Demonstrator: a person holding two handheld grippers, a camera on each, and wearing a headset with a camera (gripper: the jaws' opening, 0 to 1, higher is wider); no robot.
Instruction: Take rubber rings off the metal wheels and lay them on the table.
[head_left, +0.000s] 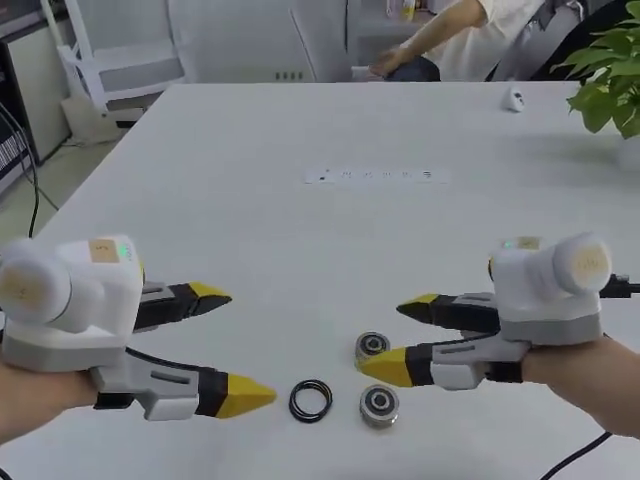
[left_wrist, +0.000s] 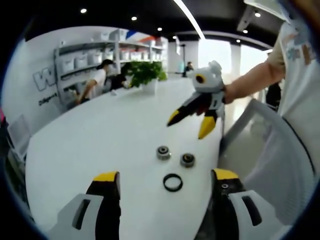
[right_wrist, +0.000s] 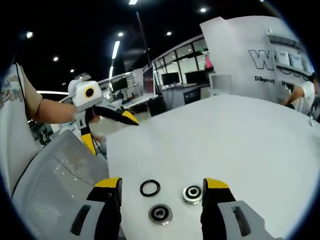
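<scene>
Rubber ring (head_left: 311, 400), black, thin and round, is seen in the head view lying flat on the white bench (head_left: 300, 240), apart from both wheels. The near metal wheel (head_left: 380, 405) is just beside it to the right and the far metal wheel (head_left: 372, 346) a little beyond. The left hand-held gripper (head_left: 235, 345) and the right hand-held gripper (head_left: 383, 337) are held on either side, their yellow-tipped jaws spread wide with nothing between them. Broad bare bench is seen beyond, up to a plant (head_left: 608, 85) and a seated person (head_left: 450, 45) at the far end. In the left gripper view the rubber ring (left_wrist: 172, 182) is found ahead of the parted jaws with both wheels behind it, and the bench edge runs close on the right beside a mesh chair (left_wrist: 270, 150). In the right gripper view the near metal wheel (right_wrist: 160, 213) is shown with a dark rim and the far metal wheel (right_wrist: 192, 194) paler; the chair (right_wrist: 55, 175) is seen off the bench edge at left.
</scene>
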